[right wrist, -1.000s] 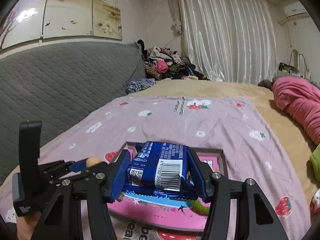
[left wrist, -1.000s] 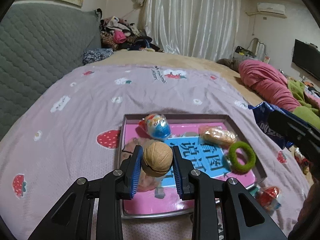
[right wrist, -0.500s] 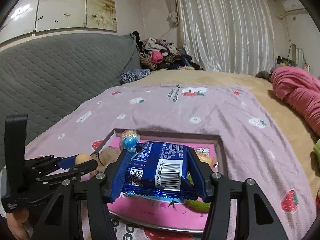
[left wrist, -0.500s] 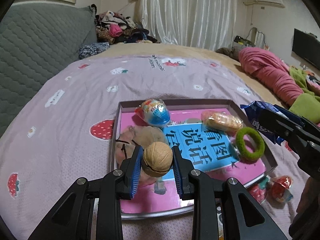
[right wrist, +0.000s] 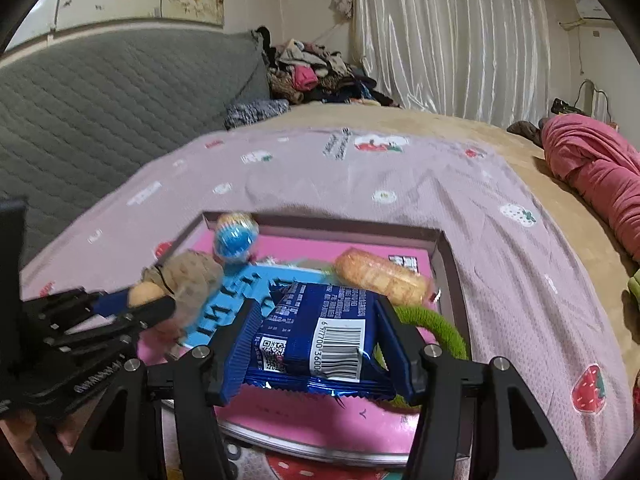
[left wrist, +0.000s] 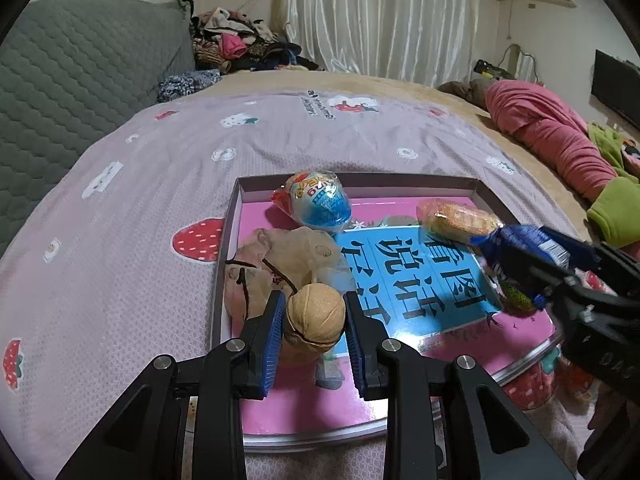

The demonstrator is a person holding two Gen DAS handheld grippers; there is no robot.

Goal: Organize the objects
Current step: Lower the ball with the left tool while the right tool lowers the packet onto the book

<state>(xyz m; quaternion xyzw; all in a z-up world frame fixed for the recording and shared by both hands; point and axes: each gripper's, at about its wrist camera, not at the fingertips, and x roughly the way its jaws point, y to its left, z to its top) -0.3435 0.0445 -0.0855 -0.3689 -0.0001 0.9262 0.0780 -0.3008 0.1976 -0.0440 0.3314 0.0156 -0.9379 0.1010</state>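
My left gripper is shut on a tan walnut and holds it over the near left part of a shallow pink box. My right gripper is shut on a blue snack packet and holds it over the box's right side; it also shows in the left wrist view. In the box lie a blue wrapped egg toy, a beige mesh pouch, a wrapped orange pastry and a green hair ring, partly hidden by the packet.
The box rests on a lilac strawberry-print sheet on a bed. A grey quilted headboard is on the left. A pink blanket lies at the right. Small wrapped items lie just outside the box's near right corner.
Both grippers have moved forward and lower over the box. The right gripper with the packet has come in over the box's right side and now covers the green ring in the left view.
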